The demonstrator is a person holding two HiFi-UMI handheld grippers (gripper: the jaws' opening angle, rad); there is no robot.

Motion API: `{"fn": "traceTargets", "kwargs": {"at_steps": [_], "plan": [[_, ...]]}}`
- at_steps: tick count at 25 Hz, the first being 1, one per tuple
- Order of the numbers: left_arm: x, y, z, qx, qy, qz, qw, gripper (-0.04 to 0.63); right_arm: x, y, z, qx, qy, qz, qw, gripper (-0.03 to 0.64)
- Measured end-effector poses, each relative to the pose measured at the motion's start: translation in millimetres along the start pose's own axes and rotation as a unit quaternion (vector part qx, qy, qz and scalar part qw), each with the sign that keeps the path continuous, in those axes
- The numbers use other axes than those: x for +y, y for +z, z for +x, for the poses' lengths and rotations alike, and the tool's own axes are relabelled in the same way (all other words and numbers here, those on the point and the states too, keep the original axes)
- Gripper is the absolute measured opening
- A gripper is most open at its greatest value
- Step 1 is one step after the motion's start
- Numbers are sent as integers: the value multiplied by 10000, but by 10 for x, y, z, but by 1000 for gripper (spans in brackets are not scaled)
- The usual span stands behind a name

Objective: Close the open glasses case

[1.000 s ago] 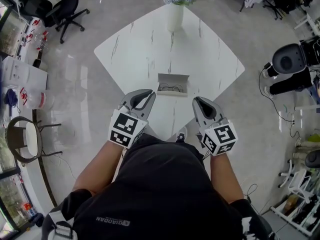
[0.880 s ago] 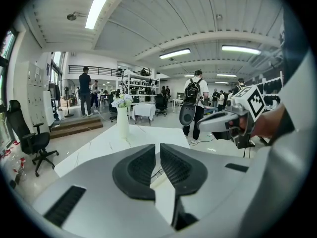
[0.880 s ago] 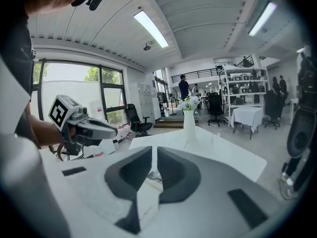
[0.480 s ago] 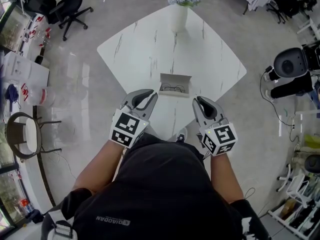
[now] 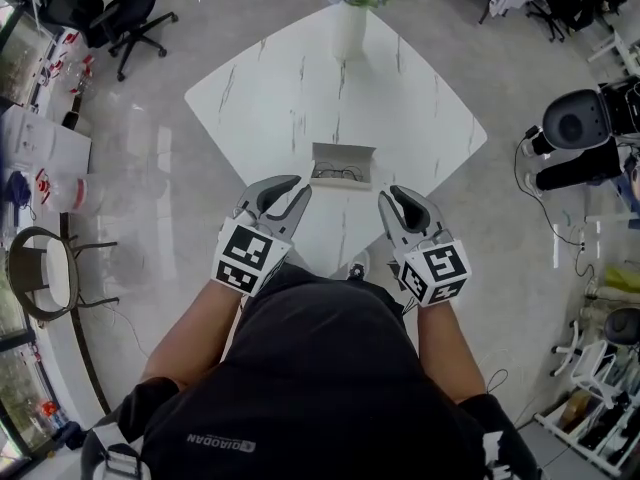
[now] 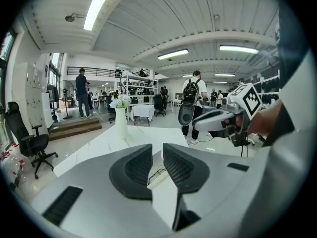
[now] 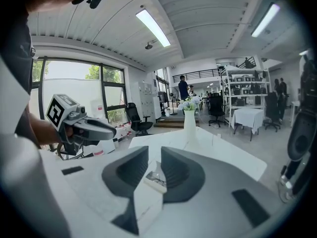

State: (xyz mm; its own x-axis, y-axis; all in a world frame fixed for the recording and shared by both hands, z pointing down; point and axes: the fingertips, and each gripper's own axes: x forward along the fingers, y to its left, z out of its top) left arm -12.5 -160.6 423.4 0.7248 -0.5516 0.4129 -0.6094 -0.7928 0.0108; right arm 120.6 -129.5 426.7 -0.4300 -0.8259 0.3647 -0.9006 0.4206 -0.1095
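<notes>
We look down on a white marble table (image 5: 300, 88), set corner-on to us on a glossy grey floor (image 5: 160, 168). At its right stands bulky black equipment (image 5: 580, 120). At its left are a black office chair (image 5: 130, 16) and a round-seated chair (image 5: 50, 273), both well clear of the table. A white vase (image 5: 350, 30) of pale flowers stands at the far corner. The case (image 5: 342, 165) lies open on the table's near half. Its lid is raised on the far side and the glasses (image 5: 338, 176) lie inside. We hold 2 grippers over the near corner, apart from the case, with only bare marble between them and it. The left gripper (image 6: 157, 148) has its fingers drawn nearly together, with just a thin slit between them and nothing held. Through that slit the case shows ahead. The right gripper (image 7: 154, 151) has its fingers the same way, and it is empty too. Several people (image 6: 192, 90) stand far off in the hall behind.
</notes>
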Motion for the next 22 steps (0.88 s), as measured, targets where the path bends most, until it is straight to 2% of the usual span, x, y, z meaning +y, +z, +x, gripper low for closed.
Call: {"fn": "traceTargets", "kwargs": {"at_steps": [11,16,22], "plan": [[6,-96,33,155,-43,44,9999,71,-36,-79,13,142,3,-36,9999,66],[20,-190,53,272,1,134,9995,71,-117,-102,24,318,-79,-420,9986,66],[83,-383,156,494,99,260,9984,71,-301,-180,113,443,-208,-598,9970,65]]}}
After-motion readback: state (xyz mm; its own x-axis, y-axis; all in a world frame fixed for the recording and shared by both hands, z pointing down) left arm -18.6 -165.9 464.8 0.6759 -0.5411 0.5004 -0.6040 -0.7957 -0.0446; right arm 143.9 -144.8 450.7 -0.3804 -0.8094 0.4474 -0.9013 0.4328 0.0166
